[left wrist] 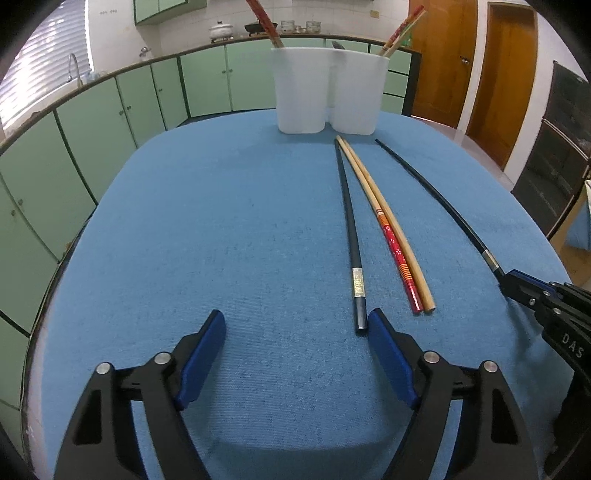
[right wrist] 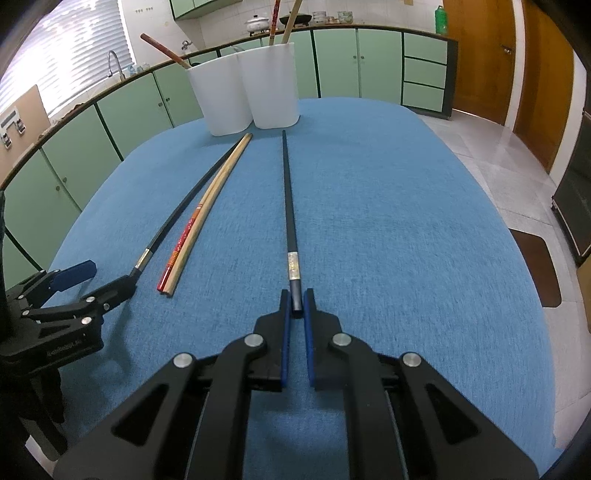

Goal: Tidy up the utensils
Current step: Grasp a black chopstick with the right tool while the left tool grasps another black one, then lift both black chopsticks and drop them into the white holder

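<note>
Blue-padded right tongs [right wrist: 294, 301] clenched on my black chopstick [right wrist: 289, 206], lying on the surface [right wrist: 406, 221] toward twelve o'clock; left tongs [left wrist: 295, 325] spread wide, second black chopstick [left wrist: 349, 221] at one o'clock.

Blue tablecloth [left wrist: 221, 221], green cabinets [left wrist: 110, 122] along wall, faucet [left wrist: 74, 68] by blinds [left wrist: 48, 62], white pot [left wrist: 221, 30] on counter (wok beside it), wooden doors [right wrist: 480, 55], green bottle [right wrist: 440, 19].
</note>
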Available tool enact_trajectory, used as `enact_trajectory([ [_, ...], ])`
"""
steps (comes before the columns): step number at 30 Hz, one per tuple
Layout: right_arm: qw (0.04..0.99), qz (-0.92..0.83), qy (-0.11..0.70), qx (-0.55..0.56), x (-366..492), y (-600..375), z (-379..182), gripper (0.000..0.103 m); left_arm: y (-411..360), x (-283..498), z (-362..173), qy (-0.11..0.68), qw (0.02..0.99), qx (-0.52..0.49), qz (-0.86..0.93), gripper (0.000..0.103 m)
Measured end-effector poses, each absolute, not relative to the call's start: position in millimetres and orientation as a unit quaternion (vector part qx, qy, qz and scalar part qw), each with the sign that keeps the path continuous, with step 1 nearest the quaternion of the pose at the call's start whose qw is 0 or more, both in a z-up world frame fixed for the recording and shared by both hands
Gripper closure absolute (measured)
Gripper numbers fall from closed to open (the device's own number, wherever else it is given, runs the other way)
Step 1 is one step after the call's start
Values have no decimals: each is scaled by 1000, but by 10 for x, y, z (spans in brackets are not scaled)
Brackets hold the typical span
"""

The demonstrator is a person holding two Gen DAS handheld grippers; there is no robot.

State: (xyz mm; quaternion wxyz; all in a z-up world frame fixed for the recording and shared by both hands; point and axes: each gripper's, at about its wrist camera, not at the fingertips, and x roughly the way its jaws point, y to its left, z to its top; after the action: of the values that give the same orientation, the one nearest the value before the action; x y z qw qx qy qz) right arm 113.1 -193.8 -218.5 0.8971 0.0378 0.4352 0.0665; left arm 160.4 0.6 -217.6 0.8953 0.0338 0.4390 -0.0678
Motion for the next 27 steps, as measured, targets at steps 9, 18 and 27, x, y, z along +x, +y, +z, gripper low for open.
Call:
enact_trajectory([
  [9,896,77,436,34,1139,-1931,-2195,91,-50,1600,-2174,432,898,29,-82,52],
  [18,897,70,436,26,1141,-1918,-2193,97,-205,1557,-2160,427,897,31,-109,96],
  [27,901,74,427,23,1116,-1927,-2136,97,-174,1498,-2076,418,901,27,-109,97],
])
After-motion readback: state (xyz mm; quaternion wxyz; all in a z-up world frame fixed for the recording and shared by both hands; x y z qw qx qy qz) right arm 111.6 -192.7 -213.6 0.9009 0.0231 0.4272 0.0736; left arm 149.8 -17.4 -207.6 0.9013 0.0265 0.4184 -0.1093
